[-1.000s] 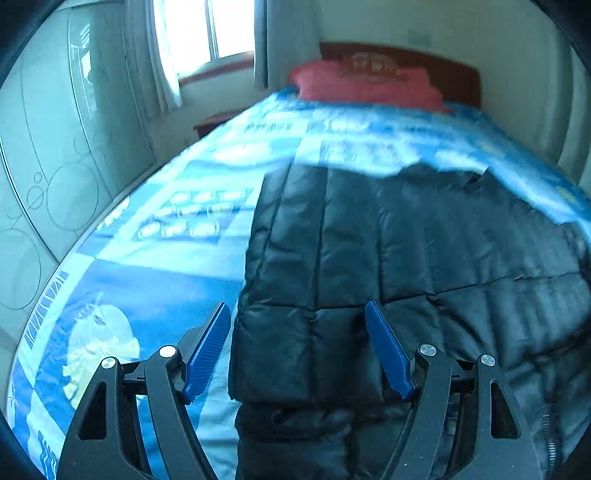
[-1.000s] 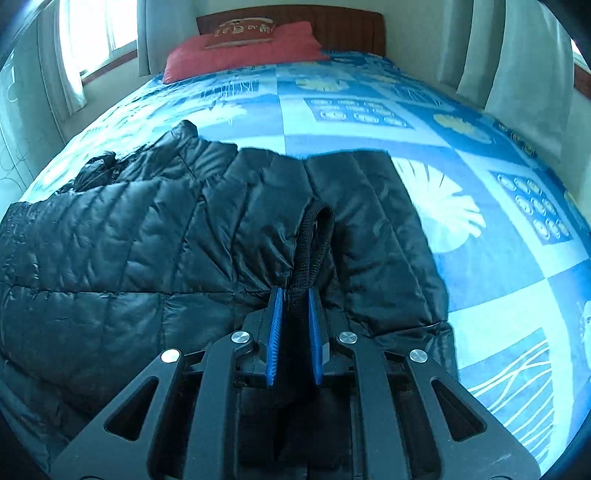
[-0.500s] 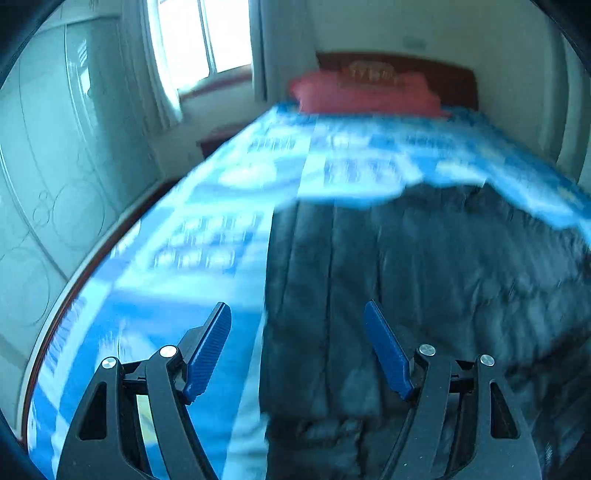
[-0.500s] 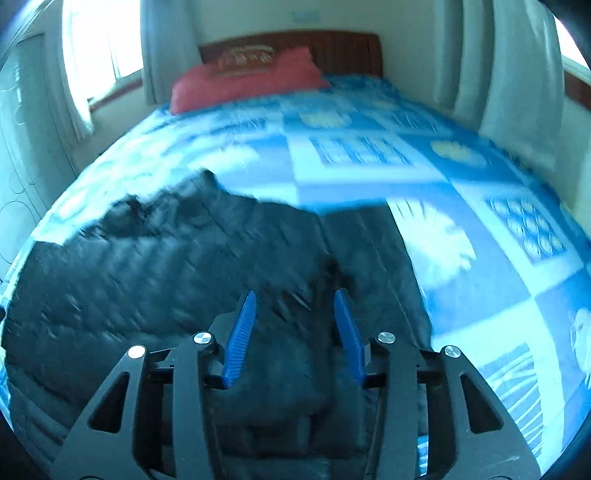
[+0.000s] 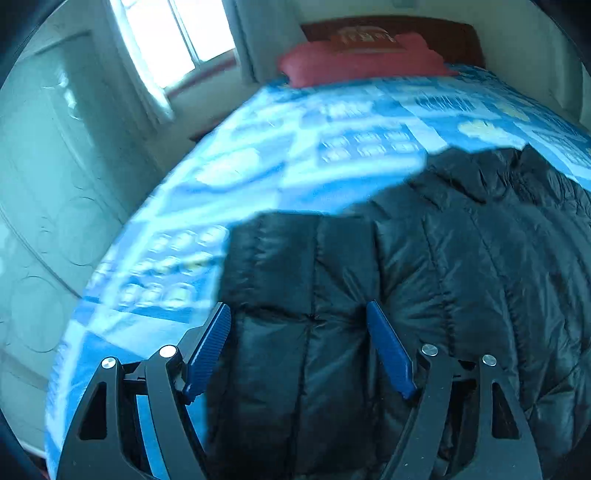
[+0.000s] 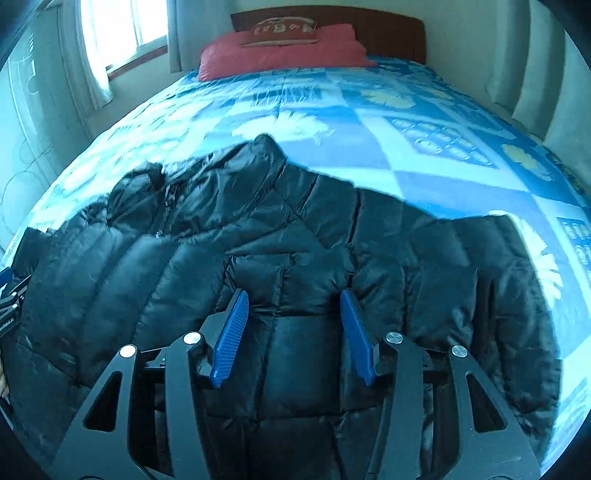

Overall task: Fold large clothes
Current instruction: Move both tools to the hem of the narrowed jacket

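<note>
A large black puffer jacket (image 5: pixel 424 266) lies flat on the blue patterned bed (image 5: pixel 295 147). In the right wrist view the jacket (image 6: pixel 280 236) fills the lower half, with its collar toward the pillow. My left gripper (image 5: pixel 299 314) is open and empty, above the jacket's left part near its left edge. My right gripper (image 6: pixel 293 299) is open and empty, above the jacket's right part. The tip of the left gripper shows at the left edge of the right wrist view (image 6: pixel 7 295).
A red pillow (image 6: pixel 280 48) and a wooden headboard (image 6: pixel 369 26) are at the bed's far end. A window (image 5: pixel 173 37) with curtains and a pale wardrobe (image 5: pixel 44 184) stand on the left. Curtains (image 6: pixel 546 74) hang on the right.
My right gripper has opened and let go of the jacket's edge, then drawn back over the jacket. My left gripper stayed open and shifted over the jacket's left side.
</note>
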{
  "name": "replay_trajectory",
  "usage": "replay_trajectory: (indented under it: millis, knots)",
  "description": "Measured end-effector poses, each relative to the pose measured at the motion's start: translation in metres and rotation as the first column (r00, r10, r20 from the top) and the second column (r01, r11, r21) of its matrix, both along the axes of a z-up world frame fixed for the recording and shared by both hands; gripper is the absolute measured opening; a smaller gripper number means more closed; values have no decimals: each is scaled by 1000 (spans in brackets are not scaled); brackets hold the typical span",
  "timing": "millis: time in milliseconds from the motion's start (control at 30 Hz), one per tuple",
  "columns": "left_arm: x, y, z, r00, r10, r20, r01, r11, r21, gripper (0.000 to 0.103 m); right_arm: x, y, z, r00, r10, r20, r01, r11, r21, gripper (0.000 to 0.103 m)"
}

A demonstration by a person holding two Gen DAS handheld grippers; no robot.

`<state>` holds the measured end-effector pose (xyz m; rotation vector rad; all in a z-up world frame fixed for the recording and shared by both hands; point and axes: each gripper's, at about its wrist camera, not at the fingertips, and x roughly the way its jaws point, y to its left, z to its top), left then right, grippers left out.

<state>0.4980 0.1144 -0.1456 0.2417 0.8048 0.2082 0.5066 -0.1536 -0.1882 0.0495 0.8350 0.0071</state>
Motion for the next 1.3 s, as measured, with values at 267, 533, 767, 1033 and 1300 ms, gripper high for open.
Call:
replay_trajectory:
  millis: [267,533,767,1033,1300]
  knots:
    - [-11,-58,-10,978,-208,-27,203,970,-133,74,-8,45,-16,989,146,1,-146,989,-11,58]
    - [-52,-16,16,991,-90,98,107,977,-187,74,-60,-20,12,996,24,87,-26,999,25,59]
    - [-29,46,-28,993,0,-115,-40,939,-343,77,-56,-59,-23,1000,0,-18,1,998,56,61]
    - [-128,58,20,1000,-22,-20,14,942,-336,76,-176,-89,26,999,-24,23,21,996,90,68]
    - [-287,74,23,995,-68,-74,33,914,-404,76,-346,-130,14,990,-118,-72,124,989,82,71]
